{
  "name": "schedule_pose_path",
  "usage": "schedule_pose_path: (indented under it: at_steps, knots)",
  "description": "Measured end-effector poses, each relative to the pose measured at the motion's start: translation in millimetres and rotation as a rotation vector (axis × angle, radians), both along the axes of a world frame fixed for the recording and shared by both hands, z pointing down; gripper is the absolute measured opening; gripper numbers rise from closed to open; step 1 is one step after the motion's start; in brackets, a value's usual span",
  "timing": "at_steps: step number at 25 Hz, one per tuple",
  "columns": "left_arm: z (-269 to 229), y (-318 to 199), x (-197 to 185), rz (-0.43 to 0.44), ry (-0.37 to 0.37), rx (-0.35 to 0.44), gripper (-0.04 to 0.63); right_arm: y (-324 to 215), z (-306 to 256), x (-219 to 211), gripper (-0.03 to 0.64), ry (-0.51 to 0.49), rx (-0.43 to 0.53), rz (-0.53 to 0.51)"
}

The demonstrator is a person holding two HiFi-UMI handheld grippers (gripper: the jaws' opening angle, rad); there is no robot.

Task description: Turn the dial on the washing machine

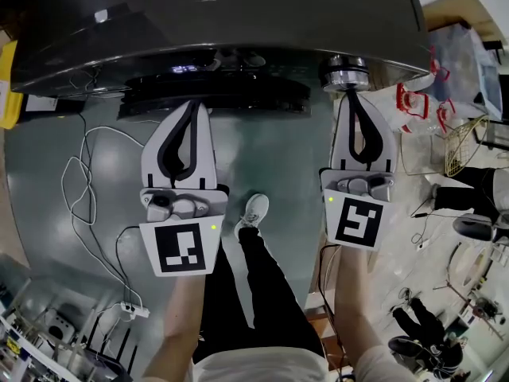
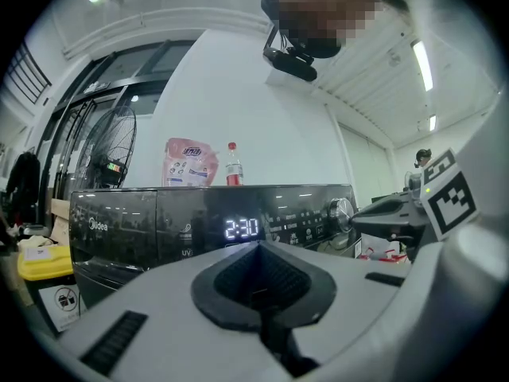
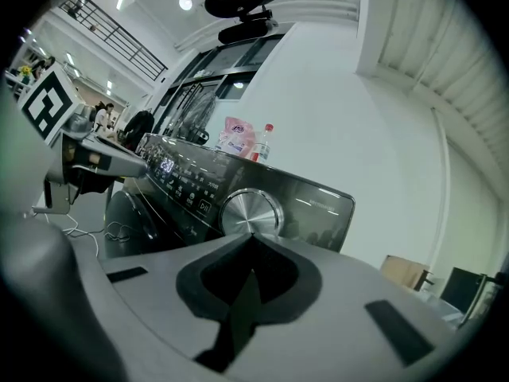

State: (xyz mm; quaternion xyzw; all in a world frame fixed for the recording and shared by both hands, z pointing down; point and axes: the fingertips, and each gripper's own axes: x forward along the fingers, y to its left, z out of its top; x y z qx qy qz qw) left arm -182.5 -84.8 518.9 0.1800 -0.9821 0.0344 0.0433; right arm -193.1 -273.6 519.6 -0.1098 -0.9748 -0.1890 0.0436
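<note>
R hand-held gripper (image 1: 352, 94) clenched, empty, tip just by dial (image 1: 344, 72) at right end of washer (image 1: 215, 14) panel.
L hand-held gripper (image 1: 196, 103) also pinched shut on nothing, short of panel. Risk: w/ jaws closed, no hold on dial, prob. skids off smooth metal rim w/o turning it.

Both forearms reach forward side by side, left gripper (image 1: 193, 106) and right gripper (image 1: 351, 95) with jaws pressed together

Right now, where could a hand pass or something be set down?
Free: grey floor between left gripper and right gripper, and washer top beside its pouch and bottle. Crowded: cables at left, clutter right of the dial.
</note>
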Motion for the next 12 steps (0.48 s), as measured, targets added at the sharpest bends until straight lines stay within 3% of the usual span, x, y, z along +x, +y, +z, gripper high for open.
schedule_pose_path:
  at_steps: [12]
  knots:
    - [1.6, -0.6, 0.9, -0.004, 0.004, -0.004, -0.002, 1.0, 0.0, -0.2, 0.002, 0.0, 0.008, -0.016]
